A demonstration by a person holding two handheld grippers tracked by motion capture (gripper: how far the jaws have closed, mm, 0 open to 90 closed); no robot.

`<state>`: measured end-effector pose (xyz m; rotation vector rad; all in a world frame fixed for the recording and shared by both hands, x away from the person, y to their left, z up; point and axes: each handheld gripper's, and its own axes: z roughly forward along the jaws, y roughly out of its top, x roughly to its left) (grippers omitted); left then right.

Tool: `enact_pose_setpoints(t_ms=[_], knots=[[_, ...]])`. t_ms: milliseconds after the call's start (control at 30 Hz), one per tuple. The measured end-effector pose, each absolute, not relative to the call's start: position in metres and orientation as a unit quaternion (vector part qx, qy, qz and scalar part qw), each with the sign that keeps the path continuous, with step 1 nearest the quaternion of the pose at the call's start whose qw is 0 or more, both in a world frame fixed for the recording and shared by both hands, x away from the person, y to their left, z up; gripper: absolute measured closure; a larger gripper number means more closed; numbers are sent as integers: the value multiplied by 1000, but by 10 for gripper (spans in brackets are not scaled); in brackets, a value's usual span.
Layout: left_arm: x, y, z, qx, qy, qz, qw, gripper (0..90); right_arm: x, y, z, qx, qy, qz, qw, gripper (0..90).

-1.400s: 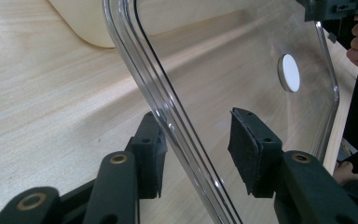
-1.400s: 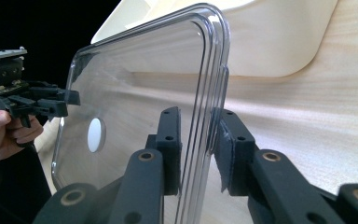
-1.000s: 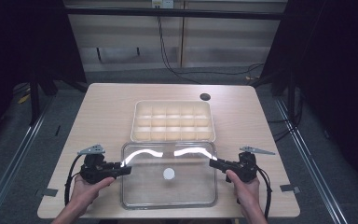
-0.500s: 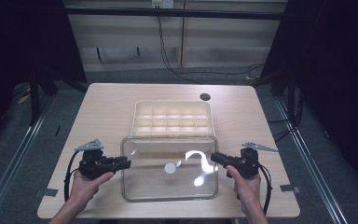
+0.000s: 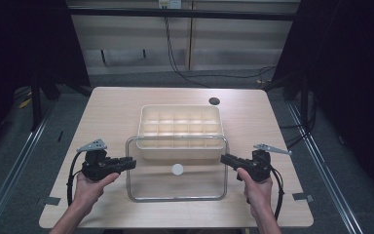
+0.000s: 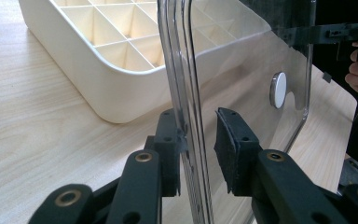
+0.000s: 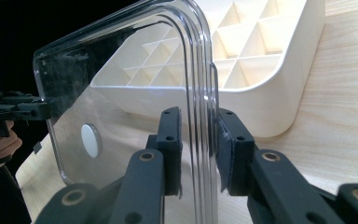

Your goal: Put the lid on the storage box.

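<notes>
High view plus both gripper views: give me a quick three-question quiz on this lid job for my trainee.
1. True or false: the clear lid already covers the whole divided tray.
2. What sits at the lid's middle? A) a white round knob B) a red loop handle C) a metal hinge
3. Which gripper has both pads pressed on the lid's rim?

Key
1. False: the lid overlaps just the tray's near edge.
2. A.
3. The right gripper. The left gripper has just been closing with the rim between its jaws, but one pad shows a gap.
</notes>
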<state>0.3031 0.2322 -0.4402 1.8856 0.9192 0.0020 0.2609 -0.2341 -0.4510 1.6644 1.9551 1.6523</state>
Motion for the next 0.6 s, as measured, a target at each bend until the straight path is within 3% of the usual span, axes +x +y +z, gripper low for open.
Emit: enact_pose_setpoints(t_ms=[600], knots=[[305,242,-418,766,363,1,531,740,263,-231,-434,530,632,563,53,739]])
